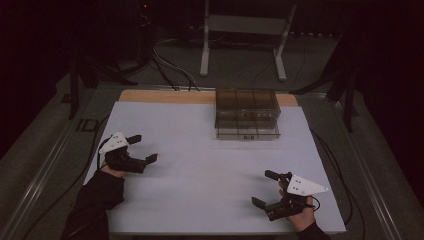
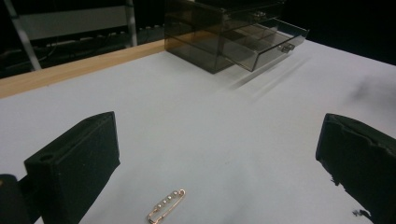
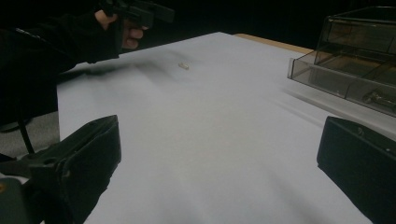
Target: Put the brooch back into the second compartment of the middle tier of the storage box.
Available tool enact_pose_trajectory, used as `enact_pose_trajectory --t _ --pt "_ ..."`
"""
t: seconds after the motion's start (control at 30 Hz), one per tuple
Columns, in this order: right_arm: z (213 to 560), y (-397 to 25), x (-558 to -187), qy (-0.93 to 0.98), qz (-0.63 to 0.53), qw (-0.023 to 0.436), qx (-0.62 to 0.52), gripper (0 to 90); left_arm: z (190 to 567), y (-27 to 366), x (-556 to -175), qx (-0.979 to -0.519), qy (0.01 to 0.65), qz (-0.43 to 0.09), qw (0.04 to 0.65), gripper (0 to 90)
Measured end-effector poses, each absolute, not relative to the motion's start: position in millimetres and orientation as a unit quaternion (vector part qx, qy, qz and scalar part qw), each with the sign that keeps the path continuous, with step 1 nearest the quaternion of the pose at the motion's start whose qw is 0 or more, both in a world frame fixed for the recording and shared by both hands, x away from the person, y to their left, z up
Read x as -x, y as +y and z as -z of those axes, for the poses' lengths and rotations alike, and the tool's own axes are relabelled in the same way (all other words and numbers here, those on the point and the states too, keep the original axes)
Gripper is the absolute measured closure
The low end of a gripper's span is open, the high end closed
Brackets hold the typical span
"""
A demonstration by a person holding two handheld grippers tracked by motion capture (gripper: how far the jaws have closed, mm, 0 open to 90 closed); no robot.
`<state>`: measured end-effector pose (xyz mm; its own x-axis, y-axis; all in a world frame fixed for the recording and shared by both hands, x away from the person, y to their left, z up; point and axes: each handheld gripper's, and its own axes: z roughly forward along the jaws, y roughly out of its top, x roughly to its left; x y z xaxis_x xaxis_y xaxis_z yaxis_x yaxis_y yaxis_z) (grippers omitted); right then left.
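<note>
The left gripper [image 2: 219, 154] is hovering with fingers wide over a pin [image 2: 166, 205] at its 6 o'clock; the right gripper [image 1: 264, 189] is also gaping wide, holding nothing, above the tabletop [image 1: 210, 165].

Bench [image 1: 210, 165] open and passable in front of the smoky drawer box [image 1: 247, 114], its pulled-out drawer [image 2: 273, 44] the sole obstruction.

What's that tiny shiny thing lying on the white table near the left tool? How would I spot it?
Start at the white table and find the left tool. Between its open black jaws lies a small pin, flat on the surface. It is rose-gold with a row of little pearly beads, unlike the smoky clear drawer box far behind.
</note>
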<state>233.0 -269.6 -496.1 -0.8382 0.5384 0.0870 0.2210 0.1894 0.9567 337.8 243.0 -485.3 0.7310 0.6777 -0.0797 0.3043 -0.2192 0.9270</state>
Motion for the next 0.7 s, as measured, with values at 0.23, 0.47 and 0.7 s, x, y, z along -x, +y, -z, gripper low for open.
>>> enact_pose_trajectory --t 0.23,0.47,0.7 --pt "496 -270 -233 0.759 -0.585 0.135 -0.251 0.0 495 242 -349 -0.763 0.336 -0.160 0.529 0.3" --pt "496 -270 -233 0.759 -0.585 0.134 -0.252 0.0 505 238 -356 -0.786 0.342 -0.161 0.489 0.3" --pt "496 -270 -233 0.758 -0.587 0.134 -0.251 0.0 510 235 -364 -0.799 0.350 -0.151 0.465 0.4"
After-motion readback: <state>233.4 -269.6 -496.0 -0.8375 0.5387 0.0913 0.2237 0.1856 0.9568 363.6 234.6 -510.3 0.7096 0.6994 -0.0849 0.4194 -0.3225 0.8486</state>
